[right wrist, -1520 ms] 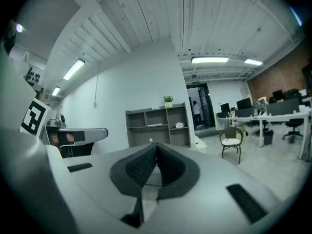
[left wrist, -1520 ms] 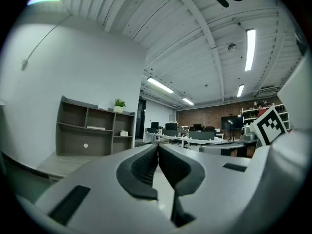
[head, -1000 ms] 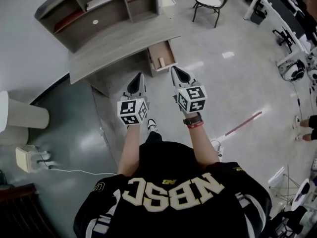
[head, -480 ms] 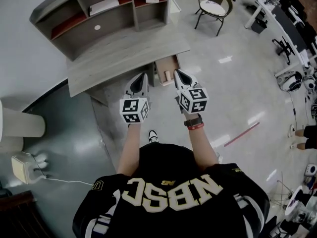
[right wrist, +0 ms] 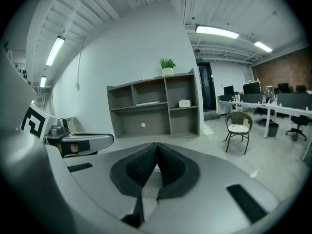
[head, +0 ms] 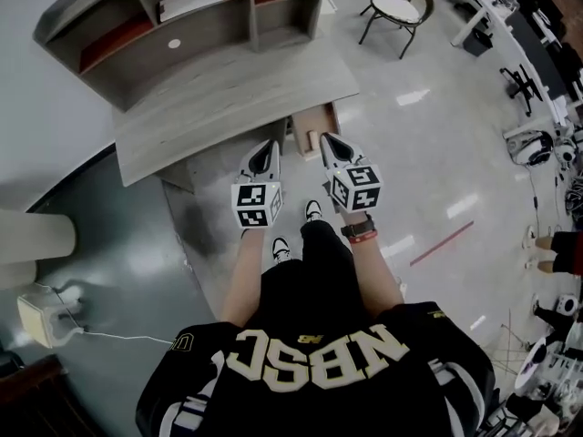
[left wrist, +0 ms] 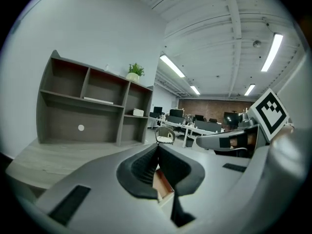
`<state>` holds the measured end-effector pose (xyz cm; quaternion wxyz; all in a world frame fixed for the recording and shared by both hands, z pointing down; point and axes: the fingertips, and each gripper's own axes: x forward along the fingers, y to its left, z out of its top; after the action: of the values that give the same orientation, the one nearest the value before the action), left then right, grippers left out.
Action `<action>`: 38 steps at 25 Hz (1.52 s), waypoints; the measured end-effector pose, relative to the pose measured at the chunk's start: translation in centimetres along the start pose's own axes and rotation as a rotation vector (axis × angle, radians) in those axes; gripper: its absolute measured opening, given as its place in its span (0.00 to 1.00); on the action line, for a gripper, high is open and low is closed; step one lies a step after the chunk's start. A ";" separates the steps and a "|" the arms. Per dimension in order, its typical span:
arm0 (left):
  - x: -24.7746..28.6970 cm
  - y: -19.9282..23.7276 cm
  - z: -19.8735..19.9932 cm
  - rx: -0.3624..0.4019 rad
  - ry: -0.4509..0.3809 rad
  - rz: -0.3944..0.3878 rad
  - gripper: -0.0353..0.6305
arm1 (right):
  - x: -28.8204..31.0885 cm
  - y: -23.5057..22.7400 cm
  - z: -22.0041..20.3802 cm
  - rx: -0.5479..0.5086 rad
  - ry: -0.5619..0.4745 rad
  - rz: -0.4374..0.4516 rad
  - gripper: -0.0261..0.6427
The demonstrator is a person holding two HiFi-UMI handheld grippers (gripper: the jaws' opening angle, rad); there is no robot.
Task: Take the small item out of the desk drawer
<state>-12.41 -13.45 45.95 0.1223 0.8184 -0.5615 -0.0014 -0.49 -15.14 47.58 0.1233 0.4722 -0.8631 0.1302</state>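
1. Item (head: 311,143): small and pale, lying in the open drawer (head: 319,121). Too small to identify.
2. The drawer sticks out from under the surface (head: 228,89), just ahead of both pairs of fingers and between them.
3. Left gripper (head: 269,144): fingers pressed together, nothing held. The drawer's corner shows below their tips.
4. Right gripper (head: 326,138): fingers pressed together, empty.
5. Neither pair touches the item.
6. The shelf unit (head: 182,35) stands beyond the surface. The chair (head: 393,3) is far ahead, right of the right fingers.
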 end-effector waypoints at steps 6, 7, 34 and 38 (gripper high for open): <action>3.4 1.1 -2.4 0.015 0.061 -0.003 0.07 | 3.9 -2.3 -2.8 0.028 0.078 0.008 0.03; 4.1 1.4 -3.0 0.013 0.078 0.003 0.07 | 4.6 -2.7 -3.2 0.029 0.088 0.009 0.03; 12.8 4.0 -14.6 -0.072 0.338 0.036 0.08 | 15.3 -12.3 -22.3 0.160 0.512 0.009 0.25; 14.4 3.1 -16.2 -0.061 0.360 0.019 0.08 | 16.6 -13.6 -25.3 0.173 0.561 0.006 0.28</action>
<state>-7.70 -24.56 64.28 0.2457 0.7960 -0.5378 0.1294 4.62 -26.62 78.28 0.3161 0.4237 -0.7824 0.3293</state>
